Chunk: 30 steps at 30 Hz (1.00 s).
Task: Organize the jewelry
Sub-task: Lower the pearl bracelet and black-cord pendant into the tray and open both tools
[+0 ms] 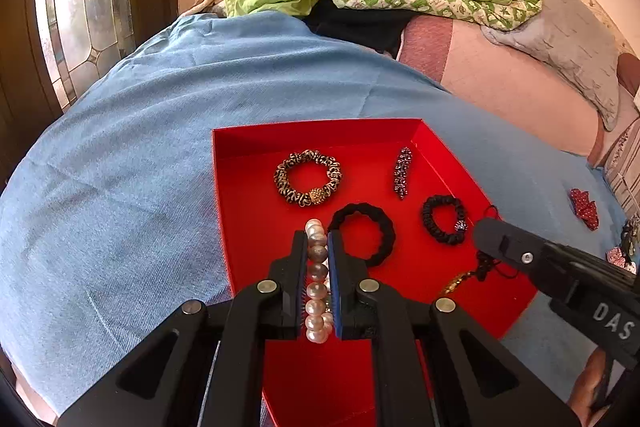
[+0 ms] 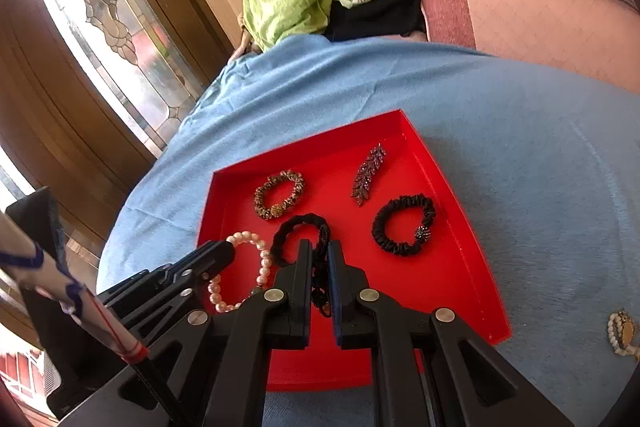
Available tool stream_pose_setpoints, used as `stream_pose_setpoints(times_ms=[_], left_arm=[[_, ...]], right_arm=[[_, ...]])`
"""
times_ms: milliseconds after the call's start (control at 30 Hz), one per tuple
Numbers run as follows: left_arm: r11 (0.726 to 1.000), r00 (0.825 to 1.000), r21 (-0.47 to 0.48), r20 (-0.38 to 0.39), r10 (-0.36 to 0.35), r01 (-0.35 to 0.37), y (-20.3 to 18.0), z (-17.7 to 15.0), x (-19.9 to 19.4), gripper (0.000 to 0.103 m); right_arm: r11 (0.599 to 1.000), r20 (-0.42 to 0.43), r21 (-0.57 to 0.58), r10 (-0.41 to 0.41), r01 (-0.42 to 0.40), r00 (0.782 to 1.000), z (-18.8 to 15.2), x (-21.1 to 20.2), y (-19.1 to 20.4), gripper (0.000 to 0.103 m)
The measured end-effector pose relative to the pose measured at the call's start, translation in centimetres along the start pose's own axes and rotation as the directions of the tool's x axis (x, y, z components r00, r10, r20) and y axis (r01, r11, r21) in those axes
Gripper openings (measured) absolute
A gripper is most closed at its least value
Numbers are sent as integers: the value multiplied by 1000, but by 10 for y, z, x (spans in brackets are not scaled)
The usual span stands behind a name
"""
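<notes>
The left gripper (image 1: 318,239) is clamped on the pearl bracelet (image 1: 316,283), its strand running along the fingers over the red tray (image 1: 224,187)'s near-left part; the right gripper (image 2: 319,247) pinches a black corded piece (image 2: 320,279) just right of it. Both loads hang above bare tray floor, so each would likely be set straight down.

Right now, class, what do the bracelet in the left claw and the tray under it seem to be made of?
Pearl bracelet: round, glossy cream and grey beads with soft highlights, so pearl or imitation pearl; the pictures cannot tell which. Red tray: thin, straight folded walls and a flat matte red surface, probably card or thin plastic.
</notes>
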<state>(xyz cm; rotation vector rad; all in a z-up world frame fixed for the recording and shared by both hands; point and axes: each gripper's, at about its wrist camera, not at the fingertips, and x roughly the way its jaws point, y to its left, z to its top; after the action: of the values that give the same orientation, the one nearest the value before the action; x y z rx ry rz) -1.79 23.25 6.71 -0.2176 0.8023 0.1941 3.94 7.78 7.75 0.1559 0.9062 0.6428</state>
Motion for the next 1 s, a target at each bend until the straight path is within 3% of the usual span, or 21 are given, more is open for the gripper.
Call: stream_pose_setpoints(times_ms=[1000], left_arm=[[999,998,-32,-59,22,-24,10,0,17,10]], right_arm=[[997,-116,12,-76,78,990,10,62,-11,9]])
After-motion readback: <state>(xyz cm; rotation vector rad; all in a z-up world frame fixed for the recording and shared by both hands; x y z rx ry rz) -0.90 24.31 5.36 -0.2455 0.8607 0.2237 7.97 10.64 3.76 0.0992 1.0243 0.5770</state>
